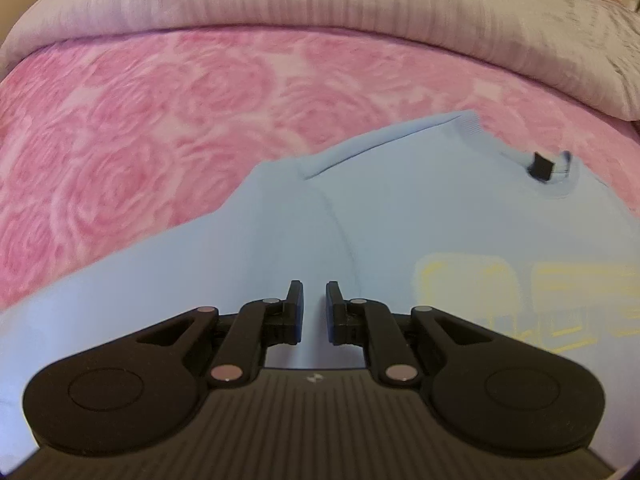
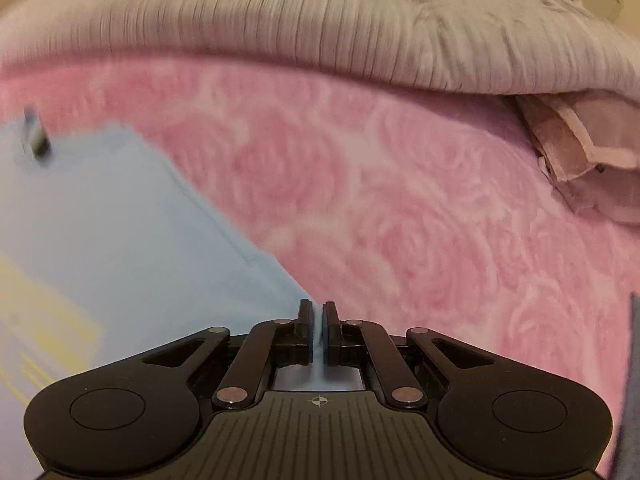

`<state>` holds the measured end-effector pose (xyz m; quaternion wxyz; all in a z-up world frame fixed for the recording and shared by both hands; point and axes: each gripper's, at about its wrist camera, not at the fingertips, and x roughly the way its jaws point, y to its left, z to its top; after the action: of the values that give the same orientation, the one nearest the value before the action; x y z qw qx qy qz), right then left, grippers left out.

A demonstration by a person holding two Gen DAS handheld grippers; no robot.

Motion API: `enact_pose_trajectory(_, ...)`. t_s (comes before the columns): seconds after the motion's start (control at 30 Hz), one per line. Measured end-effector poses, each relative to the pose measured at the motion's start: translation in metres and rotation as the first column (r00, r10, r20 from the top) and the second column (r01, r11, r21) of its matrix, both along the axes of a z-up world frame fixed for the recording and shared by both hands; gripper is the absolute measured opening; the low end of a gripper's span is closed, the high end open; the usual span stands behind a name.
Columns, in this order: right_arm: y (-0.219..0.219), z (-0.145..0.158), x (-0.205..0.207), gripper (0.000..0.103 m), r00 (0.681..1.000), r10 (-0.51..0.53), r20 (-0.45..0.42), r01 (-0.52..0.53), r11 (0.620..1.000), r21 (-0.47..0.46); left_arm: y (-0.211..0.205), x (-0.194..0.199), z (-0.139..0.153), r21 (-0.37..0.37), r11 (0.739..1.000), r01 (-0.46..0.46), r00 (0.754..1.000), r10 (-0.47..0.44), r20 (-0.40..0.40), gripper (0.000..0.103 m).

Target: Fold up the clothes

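Jaws of the right gripper (image 2: 318,326) clenched on the near edge of a light-blue shirt (image 2: 120,232); those of the left gripper (image 1: 314,308) parted a little above its front, gripping nothing. Spread flat on a pink rose-patterned bed (image 1: 140,120). Judged soft, light, limp: best pinched at hem or shoulder. Beyond, a grey quilt (image 1: 280,0).

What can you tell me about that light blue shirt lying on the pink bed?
The light blue shirt looks like soft knit cotton. It lies spread flat on the pink rose-patterned blanket, with a ribbed collar, a dark neck tag and blurred yellow lettering on top. A fold of its edge is pinched in the right gripper; the left gripper hangs over the cloth.
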<state>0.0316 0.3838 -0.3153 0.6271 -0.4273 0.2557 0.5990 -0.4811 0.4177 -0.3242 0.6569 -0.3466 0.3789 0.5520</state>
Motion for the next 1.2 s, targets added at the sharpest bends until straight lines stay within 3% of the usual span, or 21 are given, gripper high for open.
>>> enact_pose_trajectory(0.07, 0.001, 0.000, -0.002, 0.003, 0.999, -0.034, 0.010, 0.034, 0.999, 0.018, -0.004, -0.006, 0.001, 0.000, 1.000, -0.016, 1.000, 0.016, -0.006, 0.010)
enact_pose_trajectory(0.13, 0.001, 0.009, 0.001, 0.013, 0.991, -0.131, -0.027, 0.132, 0.991, 0.035, -0.010, -0.015, 0.003, 0.002, 1.000, -0.031, 0.999, 0.031, -0.021, 0.010)
enact_pose_trajectory(0.27, -0.032, 0.043, 0.003, 0.029, 0.946, -0.268, -0.182, 0.286, 0.955, 0.081, -0.032, -0.043, 0.011, -0.010, 0.994, -0.107, 0.994, 0.107, -0.009, 0.012)
enact_pose_trajectory(0.33, -0.058, 0.053, -0.003, 0.036, 0.915, -0.305, -0.265, 0.327, 0.944, 0.043, -0.048, -0.061, 0.015, -0.027, 0.985, -0.169, 0.986, 0.169, 0.005, 0.018)
enact_pose_trajectory(0.4, -0.088, 0.058, -0.012, 0.037, 0.884, -0.344, -0.316, 0.358, 0.934, -0.017, -0.069, -0.082, 0.018, -0.035, 0.970, -0.240, 0.970, 0.241, 0.019, 0.020)
enact_pose_trajectory(0.5, -0.136, 0.063, -0.029, 0.037, 0.844, -0.410, -0.346, 0.399, 0.911, -0.106, -0.102, -0.120, 0.021, -0.043, 0.928, -0.370, 0.927, 0.372, 0.041, 0.023)
enact_pose_trajectory(0.57, -0.161, 0.062, -0.039, 0.037, 0.814, -0.463, -0.352, 0.432, 0.886, -0.166, -0.121, -0.150, 0.024, -0.039, 0.883, -0.467, 0.882, 0.468, 0.052, 0.028)
enact_pose_trajectory(0.63, -0.181, 0.061, -0.048, 0.037, 0.778, -0.514, -0.362, 0.464, 0.858, -0.220, -0.135, -0.182, 0.025, -0.024, 0.820, -0.572, 0.817, 0.572, 0.070, 0.031)
enact_pose_trajectory(0.8, -0.212, 0.064, -0.068, 0.037, 0.686, -0.604, -0.404, 0.530, 0.796, -0.291, -0.161, -0.259, 0.022, -0.025, 0.613, -0.790, 0.600, 0.780, 0.178, 0.031)
enact_pose_trajectory(0.87, -0.217, 0.066, -0.074, 0.037, 0.658, -0.624, -0.421, 0.550, 0.780, -0.299, -0.167, -0.281, 0.017, -0.041, 0.546, -0.837, 0.526, 0.823, 0.216, 0.032)
enact_pose_trajectory(0.93, -0.222, 0.070, -0.081, 0.037, 0.639, -0.642, -0.424, 0.567, 0.765, -0.304, -0.171, -0.297, 0.012, -0.077, 0.514, -0.855, 0.475, 0.833, 0.284, 0.032)
enact_pose_trajectory(0.97, -0.225, 0.072, -0.085, 0.037, 0.630, -0.649, -0.426, 0.575, 0.759, -0.305, -0.171, -0.301, 0.010, -0.086, 0.512, -0.855, 0.466, 0.830, 0.308, 0.032)
enact_pose_trajectory(1.0, -0.228, 0.073, -0.088, 0.037, 0.622, -0.654, -0.430, 0.582, 0.754, -0.306, -0.169, -0.303, 0.009, -0.086, 0.518, -0.851, 0.468, 0.822, 0.324, 0.031)
enact_pose_trajectory(1.03, -0.230, 0.075, -0.092, 0.037, 0.614, -0.660, -0.433, 0.588, 0.749, -0.306, -0.168, -0.305, 0.009, -0.086, 0.525, -0.847, 0.470, 0.815, 0.340, 0.018)
enact_pose_trajectory(1.07, -0.233, 0.076, -0.095, 0.037, 0.609, -0.664, -0.435, 0.594, 0.745, -0.305, -0.167, -0.301, 0.013, -0.048, 0.554, -0.831, 0.509, 0.792, 0.337, 0.011)
enact_pose_trajectory(1.2, -0.243, 0.079, -0.108, 0.037, 0.613, -0.682, -0.399, 0.611, 0.729, -0.307, -0.165, -0.271, 0.048, 0.218, 0.724, -0.654, 0.756, 0.623, 0.199, 0.009)
